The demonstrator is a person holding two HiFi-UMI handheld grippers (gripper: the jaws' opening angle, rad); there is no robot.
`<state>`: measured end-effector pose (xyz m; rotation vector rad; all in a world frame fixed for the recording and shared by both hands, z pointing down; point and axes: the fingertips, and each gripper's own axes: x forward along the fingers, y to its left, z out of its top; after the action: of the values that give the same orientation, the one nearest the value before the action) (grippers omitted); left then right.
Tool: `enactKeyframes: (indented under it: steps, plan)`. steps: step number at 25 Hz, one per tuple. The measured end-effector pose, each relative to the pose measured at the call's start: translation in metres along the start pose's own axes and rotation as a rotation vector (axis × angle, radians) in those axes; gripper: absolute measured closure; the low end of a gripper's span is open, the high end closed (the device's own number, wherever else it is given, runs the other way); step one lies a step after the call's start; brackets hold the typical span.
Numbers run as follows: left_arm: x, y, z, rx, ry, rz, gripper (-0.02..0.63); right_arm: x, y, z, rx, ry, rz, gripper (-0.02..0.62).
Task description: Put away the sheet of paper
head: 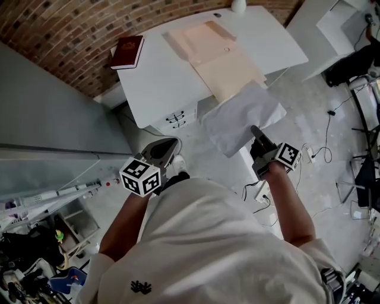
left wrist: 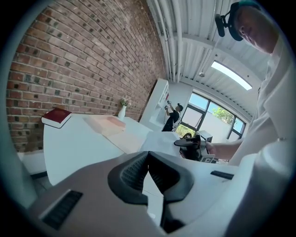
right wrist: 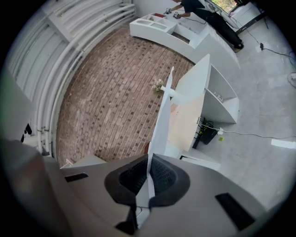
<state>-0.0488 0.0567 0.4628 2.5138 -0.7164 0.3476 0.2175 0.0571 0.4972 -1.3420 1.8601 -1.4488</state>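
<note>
A white sheet of paper [head: 240,116] hangs in the air just off the near edge of the white table [head: 160,83], its near corner pinched in my right gripper [head: 256,138], which is shut on it. In the right gripper view the sheet [right wrist: 161,120] runs edge-on up from between the pads. An open beige folder [head: 217,53] lies on the table beyond the sheet. My left gripper [head: 161,149] hovers lower left of the table, shut and empty; in its own view the pads [left wrist: 138,169] meet at the tip, with the sheet [left wrist: 159,141] and right gripper [left wrist: 192,147] ahead.
A dark red book [head: 127,51] lies on the table's far left corner and a white vase [head: 238,6] stands at its back edge. A drawer unit [head: 177,119] sits under the table. A grey partition [head: 53,119] stands left; cables [head: 320,148] trail on the floor right.
</note>
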Motion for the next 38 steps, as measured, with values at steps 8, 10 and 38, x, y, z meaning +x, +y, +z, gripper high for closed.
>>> enactKeyframes:
  steps: [8, 10, 38]
  plan:
    - [-0.011, 0.083, 0.044, 0.043, 0.0, -0.057, 0.581, 0.074, -0.006, 0.037, 0.058, -0.109, -0.057, 0.566]
    - [-0.013, 0.104, 0.05, 0.049, 0.001, -0.057, 0.581, 0.092, -0.013, 0.043, 0.057, -0.124, -0.079, 0.566]
    - [0.106, 0.218, 0.157, 0.022, -0.005, 0.101, 0.581, 0.273, -0.162, 0.186, 0.148, 0.012, -0.245, 0.566]
